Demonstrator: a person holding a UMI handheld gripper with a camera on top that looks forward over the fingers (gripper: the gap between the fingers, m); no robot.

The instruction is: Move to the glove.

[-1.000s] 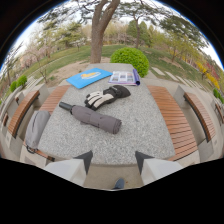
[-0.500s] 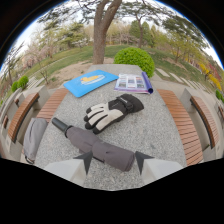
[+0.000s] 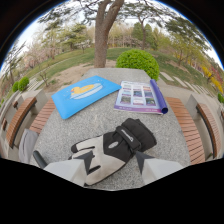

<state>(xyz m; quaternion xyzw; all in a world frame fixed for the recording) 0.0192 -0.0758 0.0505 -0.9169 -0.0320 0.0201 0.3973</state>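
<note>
The gripper (image 3: 112,167) is hovering low over a grey stone table (image 3: 100,120), its two pale fingers (image 3: 70,169) spread apart and gripping nothing. A black-and-white glove (image 3: 112,147) is lying flat on the table near the edge closest to the gripper, its black cuff pointing toward the far right and its pale fingers toward the near left. The glove is sitting between the fingers and just ahead of them, and the tips are overlapping its near part in the gripper view, though whether they are touching it cannot be told. Beyond the glove, near the far left edge of the table, a blue sheet with a yellow shape on it (image 3: 82,95) is lying flat. Just beside it, toward the far right edge, a printed booklet with a purple border (image 3: 141,96) is resting, well apart from the glove. A dark handle-like end of some object (image 3: 39,159) is peeking out at the table's near left edge beside the left finger. Wooden benches (image 3: 185,127) are flanking the table on both sides, and a tree trunk (image 3: 102,37) and a round green bush (image 3: 137,61) are standing beyond the far edge.
</note>
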